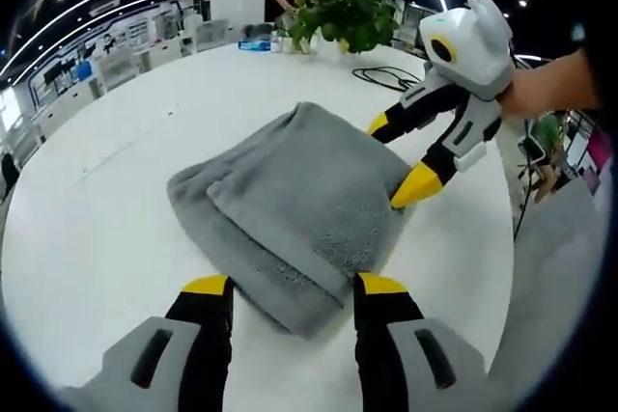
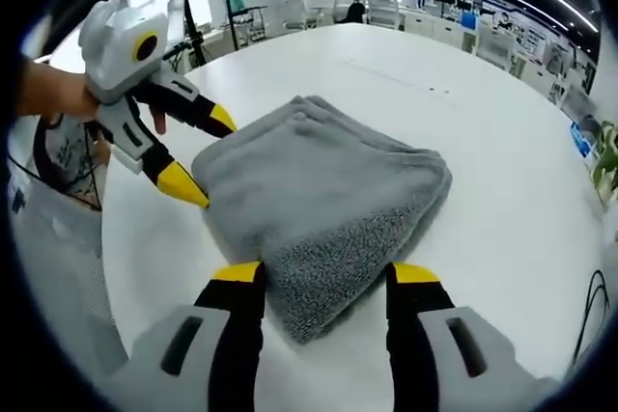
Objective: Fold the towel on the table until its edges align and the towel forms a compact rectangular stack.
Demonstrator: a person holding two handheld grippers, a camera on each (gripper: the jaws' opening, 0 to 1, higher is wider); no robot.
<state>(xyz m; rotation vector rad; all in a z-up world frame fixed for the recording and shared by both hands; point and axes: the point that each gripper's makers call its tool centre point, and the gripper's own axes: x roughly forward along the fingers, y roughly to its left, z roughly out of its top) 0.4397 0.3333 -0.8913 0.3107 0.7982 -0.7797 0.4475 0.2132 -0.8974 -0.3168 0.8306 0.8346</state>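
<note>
Towel (image 1: 290, 209) already folded into a thick grey stack on the table (image 1: 106, 190), lying just ahead of the left gripper (image 1: 293, 287), whose jaws stand wide and empty astride its near corner. Right gripper (image 2: 326, 275) likewise wide, empty, straddling the opposite corner. Looks nearly done: edges roughly matched, layers slightly offset, perhaps only squaring left.
</note>
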